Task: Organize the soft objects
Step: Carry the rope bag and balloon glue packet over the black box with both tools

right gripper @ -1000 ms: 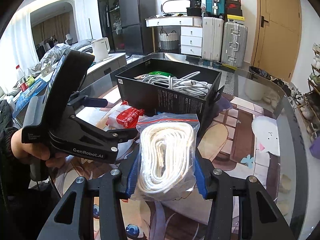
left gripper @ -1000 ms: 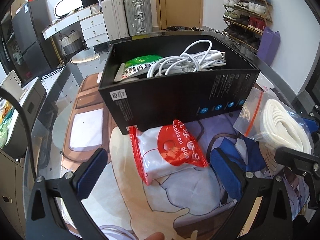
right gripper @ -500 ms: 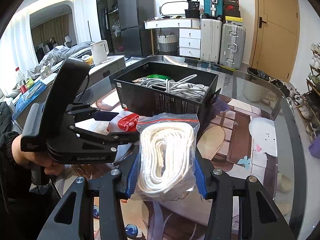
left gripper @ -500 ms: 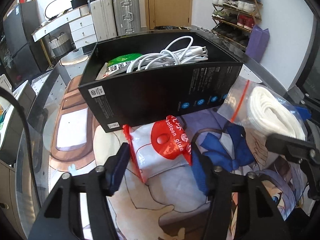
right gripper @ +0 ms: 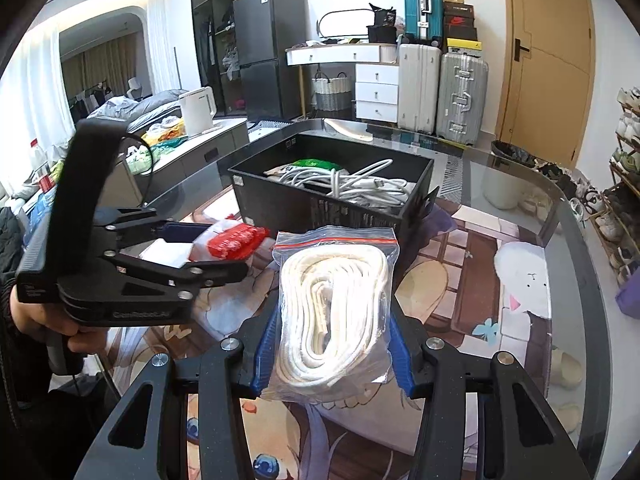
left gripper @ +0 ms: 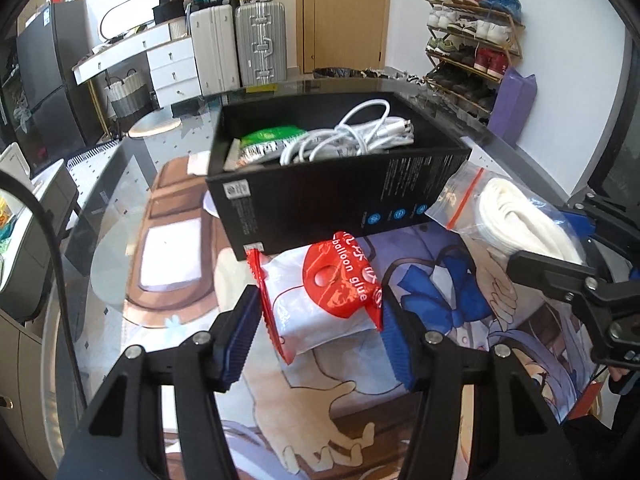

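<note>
Packet: red-and-white balloon glue packet (left gripper: pixel 324 292) just before the black box (left gripper: pixel 340 184), on the counter (left gripper: pixel 120 256).
Left gripper (left gripper: pixel 320 320): jaws clenched on that packet's sides.
Right gripper (right gripper: pixel 332 344): jaws grasping the rope bag (right gripper: pixel 334 316), right of the box's near corner.
Risk: slick wrappers may slip; either load could snag the box wall or the cables (left gripper: pixel 352 140) inside.

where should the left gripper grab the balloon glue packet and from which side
Across its puffy white middle, coming from the near side, opposite the black box. The balloon glue packet lies flat on the mat with its far end close against the box; the left gripper already straddles its long edges, blue pads on both sides.
</note>
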